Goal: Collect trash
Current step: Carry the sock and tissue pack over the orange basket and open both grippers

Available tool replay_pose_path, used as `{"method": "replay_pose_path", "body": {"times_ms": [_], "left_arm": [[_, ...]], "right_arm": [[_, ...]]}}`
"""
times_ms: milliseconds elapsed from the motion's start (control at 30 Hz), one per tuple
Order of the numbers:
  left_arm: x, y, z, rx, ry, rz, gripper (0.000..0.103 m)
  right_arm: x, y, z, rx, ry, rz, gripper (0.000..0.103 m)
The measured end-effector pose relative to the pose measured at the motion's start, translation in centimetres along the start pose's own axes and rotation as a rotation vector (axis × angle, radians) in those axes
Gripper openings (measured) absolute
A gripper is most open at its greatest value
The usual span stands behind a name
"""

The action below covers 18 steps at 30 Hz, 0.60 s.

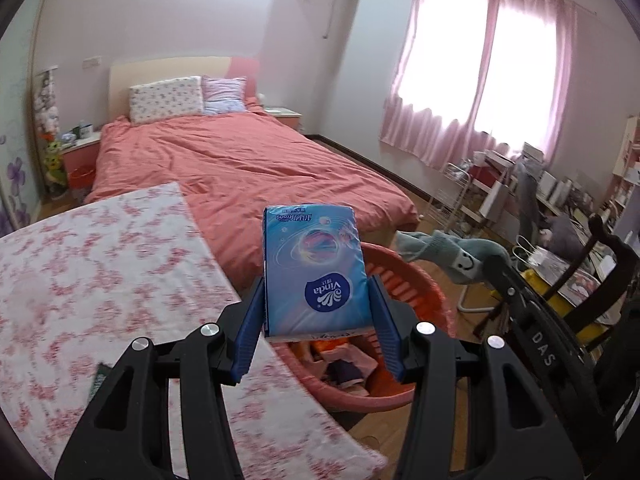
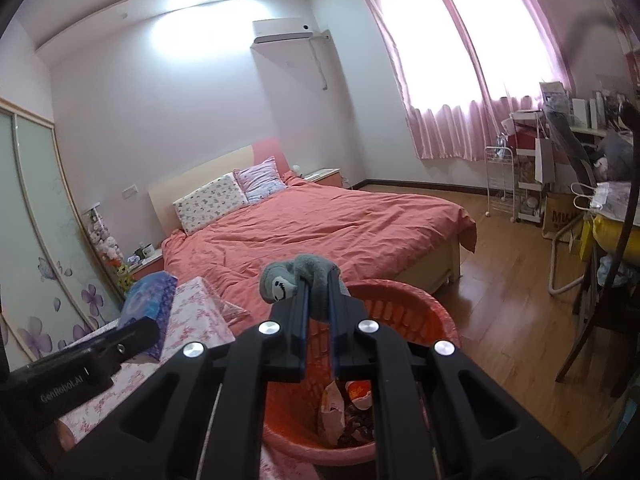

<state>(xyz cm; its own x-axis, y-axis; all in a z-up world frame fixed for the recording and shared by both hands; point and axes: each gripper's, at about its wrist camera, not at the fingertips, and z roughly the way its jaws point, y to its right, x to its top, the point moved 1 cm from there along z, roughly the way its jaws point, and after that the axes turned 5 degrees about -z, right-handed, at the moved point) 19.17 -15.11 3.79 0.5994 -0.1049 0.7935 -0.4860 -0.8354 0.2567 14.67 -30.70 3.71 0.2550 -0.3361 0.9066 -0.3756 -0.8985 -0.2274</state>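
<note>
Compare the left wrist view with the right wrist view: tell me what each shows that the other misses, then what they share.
Only the left wrist view shows the Vinda logo on the tissue pack clamped in the left claw, plus the smiley face on the grey sock.

Only the right wrist view shows the wardrobe's sliding doors with purple flowers, the right claw shut on the sock, and an orange wrapper in the basket.

Both show the orange basket, the floral-cloth table, the bed and pink curtains.

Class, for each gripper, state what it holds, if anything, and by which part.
The left gripper clamps a blue Vinda tissue pack by the long sides of its near end. The right gripper pinches a grey smiley-face sock at a bunched fold.
</note>
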Motion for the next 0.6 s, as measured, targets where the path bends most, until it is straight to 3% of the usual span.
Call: {"method": "replay_pose_path", "body": {"times_ms": [333, 467, 600], "left_arm": [[-0.9, 2.6, 3.6, -0.054, -0.060, 0.020, 0.051], [-1.2, 3.2, 5.2, -0.049, -0.092, 0.028, 0.054], [-2.0, 3.0, 7.0, -0.021, -0.137, 0.025, 0.063]], "right_arm": [[0.0, 3.1, 2.7, -0.006, -0.022, 0.053, 0.010], [0.0, 3.9, 4.9, 0.022, -0.057, 0.074, 0.017], [-0.5, 4.6, 7.5, 0.041, -0.118, 0.109, 0.023]]}}
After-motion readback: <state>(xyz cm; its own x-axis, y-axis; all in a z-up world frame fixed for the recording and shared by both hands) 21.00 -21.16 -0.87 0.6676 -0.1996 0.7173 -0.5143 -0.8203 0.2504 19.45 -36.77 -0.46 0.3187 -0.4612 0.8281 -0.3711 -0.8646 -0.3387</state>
